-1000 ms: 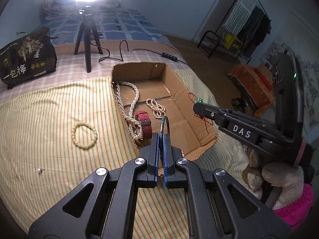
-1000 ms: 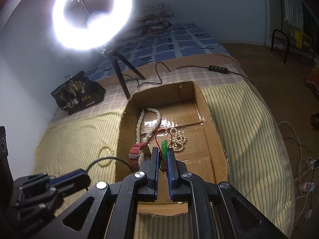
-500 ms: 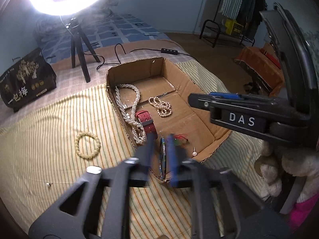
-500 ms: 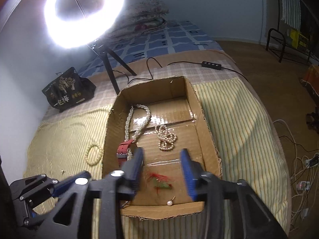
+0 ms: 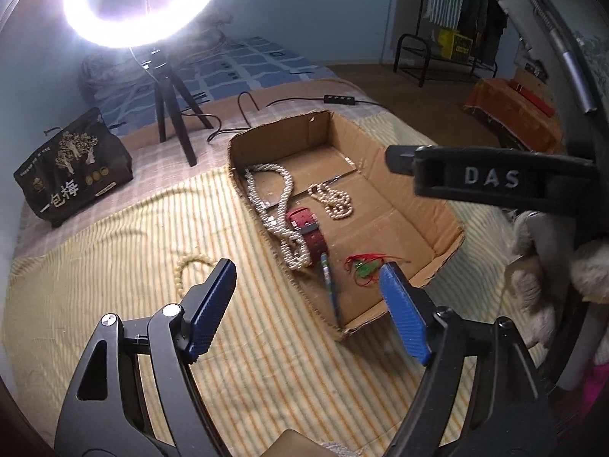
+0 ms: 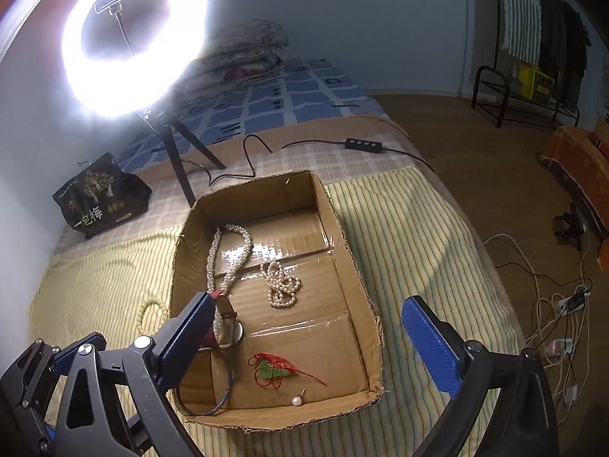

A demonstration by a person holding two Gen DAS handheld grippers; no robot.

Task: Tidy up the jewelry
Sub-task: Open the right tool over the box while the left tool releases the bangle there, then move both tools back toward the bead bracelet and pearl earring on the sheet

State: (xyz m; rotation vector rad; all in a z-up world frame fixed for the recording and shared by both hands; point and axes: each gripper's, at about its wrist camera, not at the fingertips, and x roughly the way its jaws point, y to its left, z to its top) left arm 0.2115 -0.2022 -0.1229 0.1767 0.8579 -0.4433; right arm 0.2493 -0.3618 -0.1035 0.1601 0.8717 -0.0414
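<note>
Opening, both pairs of jaws stand wide with nothing between the pads. The left gripper [image 5: 306, 306] hangs over the near left corner of the box [image 6: 354, 266]; the right gripper [image 6: 308, 342] hangs over its near end. Neither touches any jewelry.

Contents of the box, which sits on the striped cloth [image 6: 411, 228] with its long axis running near to far:
- Bangle [image 6: 224, 388]: thin, dark, leaning on edge against the near left wall. In the left view it shows edge-on as a narrow line running near to far. It lies directly under the left gripper, which suggests it was set there on release.
- Green pendant [image 6: 272, 371] on red cord: flat on the floor near the near end, cord trailing to the right. Its place below the right gripper suggests the same.
- Pearl stud [image 6: 297, 400]: just beside the near wall, post pointing up and right.
- Red strap [image 5: 310, 230]: along the left wall, long axis near to far, touching the long pearl rope [image 5: 272, 205], which also runs lengthwise.
- Small pearl strand [image 6: 281, 283]: bunched mid-floor, apart from the rest.

Outstanding: a bead bracelet [image 5: 186, 266] remains on the cloth, left of the box. Judged the next item to collect.
</note>
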